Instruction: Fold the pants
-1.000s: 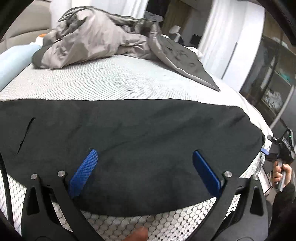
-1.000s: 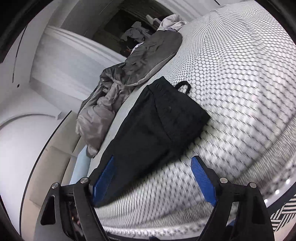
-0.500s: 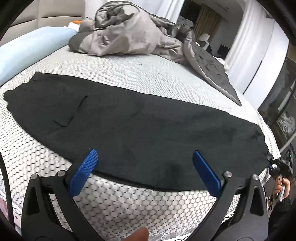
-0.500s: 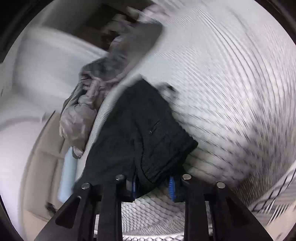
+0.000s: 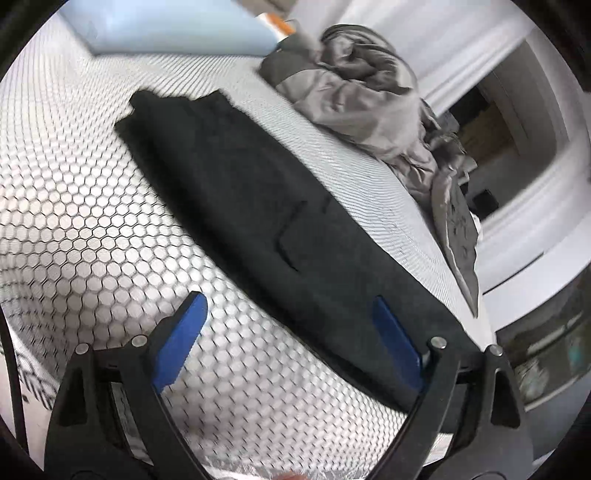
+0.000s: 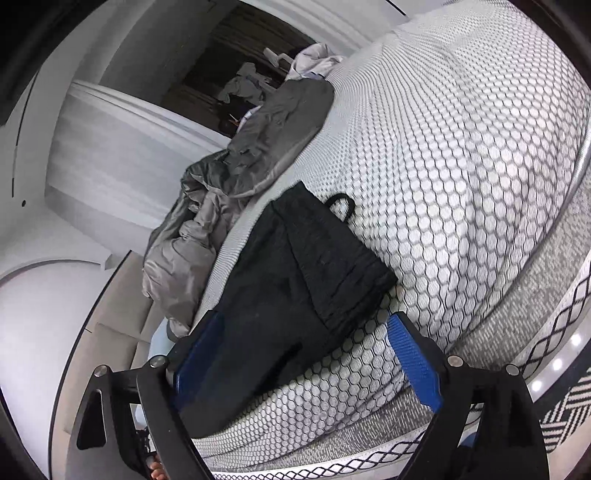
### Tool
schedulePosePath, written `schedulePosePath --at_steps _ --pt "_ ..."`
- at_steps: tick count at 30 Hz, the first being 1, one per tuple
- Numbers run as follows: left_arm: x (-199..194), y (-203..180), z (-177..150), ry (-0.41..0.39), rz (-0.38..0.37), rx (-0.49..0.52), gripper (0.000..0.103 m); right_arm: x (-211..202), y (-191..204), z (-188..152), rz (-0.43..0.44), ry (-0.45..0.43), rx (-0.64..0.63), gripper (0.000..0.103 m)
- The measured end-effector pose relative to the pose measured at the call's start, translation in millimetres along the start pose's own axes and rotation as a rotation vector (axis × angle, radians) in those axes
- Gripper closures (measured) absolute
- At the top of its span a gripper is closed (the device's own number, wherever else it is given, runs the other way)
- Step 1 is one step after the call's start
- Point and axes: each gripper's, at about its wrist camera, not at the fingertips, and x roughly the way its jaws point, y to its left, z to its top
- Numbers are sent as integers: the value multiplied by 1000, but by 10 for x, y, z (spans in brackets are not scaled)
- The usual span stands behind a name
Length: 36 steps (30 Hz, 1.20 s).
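Holding both grippers spread and empty, left gripper (image 5: 291, 339) and right gripper (image 6: 310, 354), we see one pair of black pants (image 5: 258, 206) flat on the mattress (image 5: 92, 229); only our right view shows its drawstring loop (image 6: 341, 205) at twelve o'clock, one grey duvet (image 6: 221, 206) beyond.

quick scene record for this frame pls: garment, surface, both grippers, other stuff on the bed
garment: black pants, laid out long and flat, pocket outline facing up, drawstring loop at the waistband end
surface: mattress with white hexagon-mesh cover
left gripper: open, empty, one finger over the pants edge
right gripper: open, empty, fingers astride the near part of the pants
other: crumpled grey duvet beyond the pants; light blue pillow at far end
fold state: lengthwise folded, no crosswise fold yet
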Motion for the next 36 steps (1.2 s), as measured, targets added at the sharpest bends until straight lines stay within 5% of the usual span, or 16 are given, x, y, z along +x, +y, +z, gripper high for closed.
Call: schedulePosePath --at_steps 5,8,9,10,15,18,22,23,24,27,30,34,36 --pt "247 183 232 8 -17 -66 36 294 58 30 -14 14 -24 11" --pt "373 270 353 -8 -2 -115 73 371 91 27 -17 12 -17 11" --pt "393 279 379 -21 22 -116 96 397 101 28 -22 12 -13 11" --pt "384 284 396 -41 49 -109 99 403 85 48 -27 14 -9 11" --pt "204 34 375 -158 100 29 99 438 144 70 -72 19 -44 11" --pt "308 101 346 -94 160 23 99 508 173 66 -95 33 -53 11" --pt "326 94 316 -105 154 19 99 629 178 158 -106 39 0 16" --pt "328 81 319 -107 149 18 99 650 189 207 -118 44 20 35" --pt "321 66 321 -106 144 17 99 669 209 268 -153 52 33 65" --pt "227 61 290 -116 132 25 99 607 461 374 -184 10 -64 87" --pt "237 151 245 -98 124 25 99 507 744 362 -202 -44 -230 87" --pt "319 365 247 -49 74 -34 96 826 327 319 -295 74 -162 81" --pt "242 313 260 -72 93 0 93 823 229 287 -248 76 -136 75"
